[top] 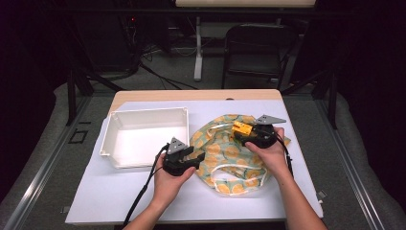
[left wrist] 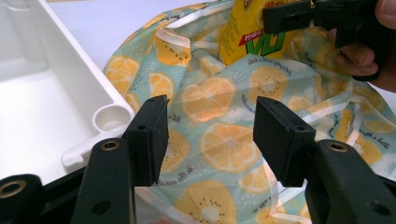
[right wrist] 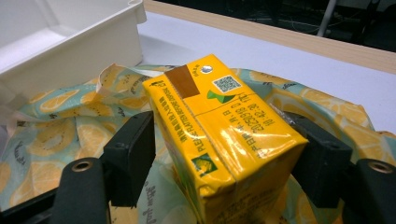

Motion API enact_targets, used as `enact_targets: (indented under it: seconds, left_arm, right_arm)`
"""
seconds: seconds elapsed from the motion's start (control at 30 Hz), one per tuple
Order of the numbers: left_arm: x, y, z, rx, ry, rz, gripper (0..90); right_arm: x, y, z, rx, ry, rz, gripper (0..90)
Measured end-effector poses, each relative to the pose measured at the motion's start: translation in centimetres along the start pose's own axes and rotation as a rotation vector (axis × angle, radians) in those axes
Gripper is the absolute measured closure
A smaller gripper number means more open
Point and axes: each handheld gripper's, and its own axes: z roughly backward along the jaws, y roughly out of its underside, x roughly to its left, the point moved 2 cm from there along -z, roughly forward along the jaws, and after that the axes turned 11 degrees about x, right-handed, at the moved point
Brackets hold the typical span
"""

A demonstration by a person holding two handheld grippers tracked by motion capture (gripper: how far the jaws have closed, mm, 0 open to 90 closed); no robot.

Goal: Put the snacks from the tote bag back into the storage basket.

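A white tray (top: 143,136) sat at the left of the table (top: 201,95), its near corner just beside a lemon-print bag (top: 225,153), with bare tabletop open in front of both. The right gripper (top: 246,135) was clamped on a yellow drink carton (right wrist: 224,135), holding it over the bag's far side. The left gripper (left wrist: 208,140), jaws apart and holding nothing, hung over the bag's near-left edge, apart from the carton.

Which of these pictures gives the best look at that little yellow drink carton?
The right gripper view: the yellow drink carton sits close up between its jaws, print legible. The left gripper view catches its lower part; the high view shows a small yellow block.
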Motion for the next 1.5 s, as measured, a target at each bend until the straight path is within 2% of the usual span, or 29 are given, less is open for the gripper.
enact_targets:
  seconds: [0.1, 0.13, 0.3, 0.4, 0.43, 0.53, 0.67, 0.7, 0.73, 0.8, 0.83, 0.9, 0.93, 1.03, 1.1, 1.2, 1.27, 1.43, 1.5]
  left_arm:
    - [0.0, 0.0, -0.1, 0.002, 0.003, -0.001, 45.6]
    - [0.0, 0.0, -0.1, 0.002, 0.005, -0.002, 45.7]
    - [-0.1, 0.0, -0.3, -0.004, 0.009, -0.003, 45.6]
    - [-0.2, -0.1, -0.4, 0.003, 0.014, -0.006, 45.6]
    - [-0.3, -0.1, -0.5, 0.000, 0.017, -0.010, 45.5]
    - [-0.3, -0.2, -0.4, -0.003, 0.022, -0.019, 45.4]
    - [-0.1, -0.2, -0.3, -0.002, 0.026, -0.018, 45.2]
    - [-0.1, -0.2, -0.3, 0.001, 0.027, -0.019, 45.1]
    - [-0.1, -0.2, -0.3, 0.001, 0.027, -0.019, 44.9]
    - [-0.2, -0.2, -0.4, 0.001, 0.030, -0.019, 44.6]
    - [-0.3, -0.2, -0.5, -0.001, 0.030, -0.021, 44.6]
    - [-0.5, -0.2, -0.6, -0.001, 0.020, -0.036, 44.6]
    - [-0.7, -0.2, -0.6, -0.001, 0.019, -0.048, 43.7]
    - [-0.8, -0.2, -0.7, -0.002, 0.019, -0.064, 41.8]
    - [-0.7, -0.3, -0.7, -0.008, 0.016, -0.066, 39.5]
    - [-0.5, -0.2, -1.0, -0.007, -0.016, -0.085, 35.9]
    - [-0.4, -0.2, -0.9, -0.017, 0.003, -0.088, 31.4]
    - [-0.6, -0.6, -0.2, -0.043, 0.014, -0.084, 23.4]
    - [-0.7, -0.9, 0.3, -0.056, 0.016, -0.082, 15.4]
  right_arm:
    - [-0.2, 0.0, -0.3, -0.002, -0.021, -0.005, 28.2]
    - [-0.4, 0.1, -0.6, 0.002, -0.042, -0.004, 27.7]
    - [-0.5, 0.2, -1.2, -0.006, -0.069, -0.013, 27.4]
    - [-0.6, 0.4, -1.2, -0.003, -0.075, -0.004, 32.2]
    - [-0.7, 0.5, -1.1, -0.003, -0.081, 0.006, 38.8]
    - [-0.7, 0.8, -1.1, -0.003, -0.096, 0.001, 42.2]
    - [-0.6, 1.0, -1.3, 0.005, -0.079, 0.005, 41.9]
    - [-0.4, 1.0, -1.2, 0.001, -0.057, 0.023, 47.7]
    - [-0.4, 1.0, -1.2, 0.001, -0.057, 0.023, 47.7]
    - [0.4, 1.1, -0.8, 0.019, -0.004, 0.047, 49.3]
    - [0.4, 1.1, -0.8, 0.019, -0.004, 0.047, 49.3]
    - [0.5, 1.0, -0.6, 0.034, 0.006, 0.033, 49.7]
    - [0.4, 0.9, -0.2, 0.029, 0.018, -0.007, 49.9]
    - [0.3, 0.8, 0.2, 0.012, 0.015, -0.029, 50.1]
    - [0.5, 0.4, 0.8, -0.003, 0.010, -0.025, 50.1]
    - [1.0, -0.3, 1.6, -0.022, 0.013, -0.024, 50.1]
    - [1.5, -0.8, 2.4, -0.046, 0.010, -0.034, 50.0]
    - [2.1, -1.4, 3.3, -0.061, -0.004, -0.046, 50.0]
    - [2.7, -1.7, 3.9, -0.077, -0.009, -0.050, 50.0]
